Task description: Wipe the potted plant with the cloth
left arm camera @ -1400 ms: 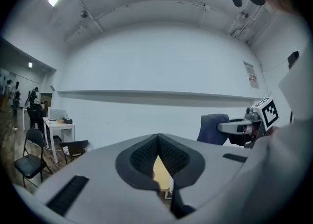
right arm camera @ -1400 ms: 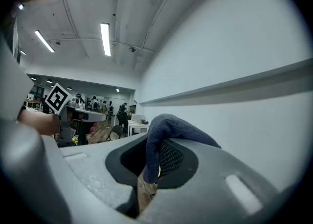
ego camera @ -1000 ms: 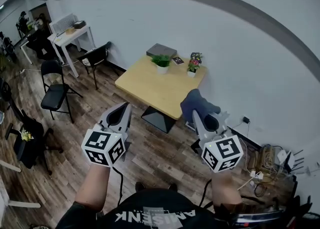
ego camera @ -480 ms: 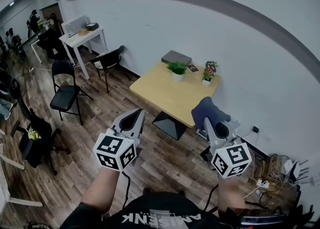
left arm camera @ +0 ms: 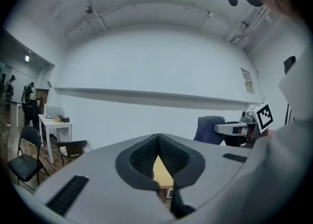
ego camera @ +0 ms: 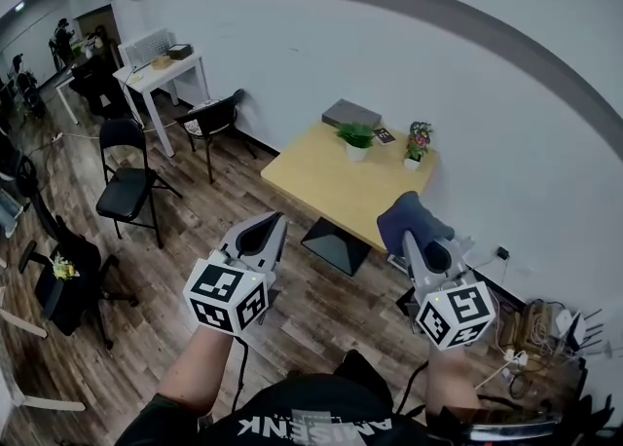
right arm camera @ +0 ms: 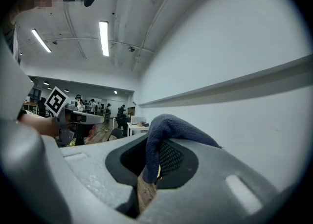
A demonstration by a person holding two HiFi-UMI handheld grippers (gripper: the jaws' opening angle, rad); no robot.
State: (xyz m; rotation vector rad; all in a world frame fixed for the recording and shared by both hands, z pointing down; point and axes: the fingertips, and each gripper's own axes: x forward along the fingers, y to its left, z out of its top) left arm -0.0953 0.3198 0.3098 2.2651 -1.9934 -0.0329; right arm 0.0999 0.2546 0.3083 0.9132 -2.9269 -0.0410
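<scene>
Standing well short of the table [ego camera: 316, 181], I held the cloth [ego camera: 404, 212] pinched in my right gripper [ego camera: 417, 240], my left gripper [ego camera: 274, 224] closed on nothing — the potted plant [ego camera: 357, 137] sat far off at 12 o'clock, where a trailing fold could, I judged, topple it or its flowering neighbour [ego camera: 420, 142].

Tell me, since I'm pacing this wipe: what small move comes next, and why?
Probably step closer to the table: the right gripper is clamped on the cloth, but the green potted plant stands well beyond it, likely out of reach.
</scene>
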